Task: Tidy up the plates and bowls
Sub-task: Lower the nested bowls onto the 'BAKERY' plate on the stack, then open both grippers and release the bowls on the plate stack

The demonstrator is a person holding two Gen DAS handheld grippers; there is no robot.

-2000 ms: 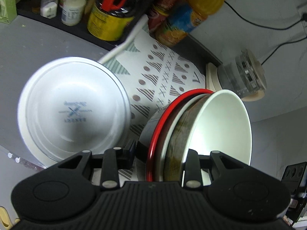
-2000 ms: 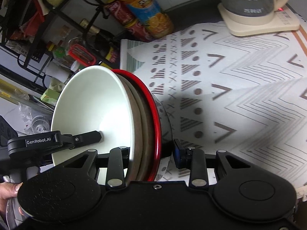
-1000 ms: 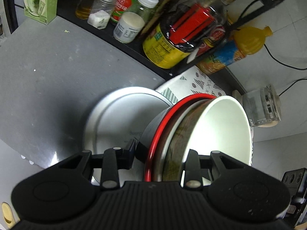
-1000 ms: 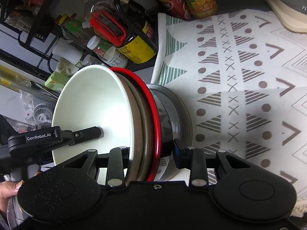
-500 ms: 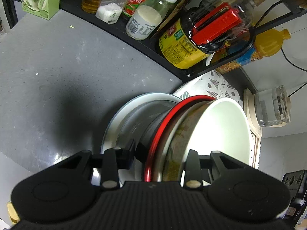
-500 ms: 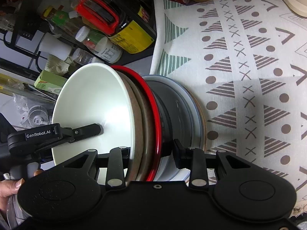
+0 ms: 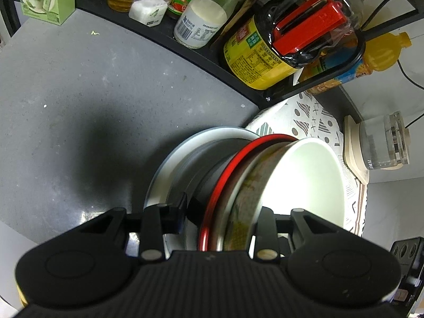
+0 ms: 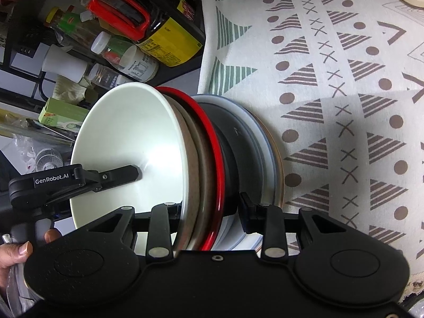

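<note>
Nested bowls clamped from both sides over a plate.
Left hand-held gripper and right hand-held gripper each closed on the stack's rim; held tilted just above a white plate at the grey counter's edge, beside a patterned cloth.

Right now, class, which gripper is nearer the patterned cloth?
Right. The right gripper clamps the bowl stack right beside the patterned cloth; the left gripper clamps the stack's far side, over the grey counter.
</note>
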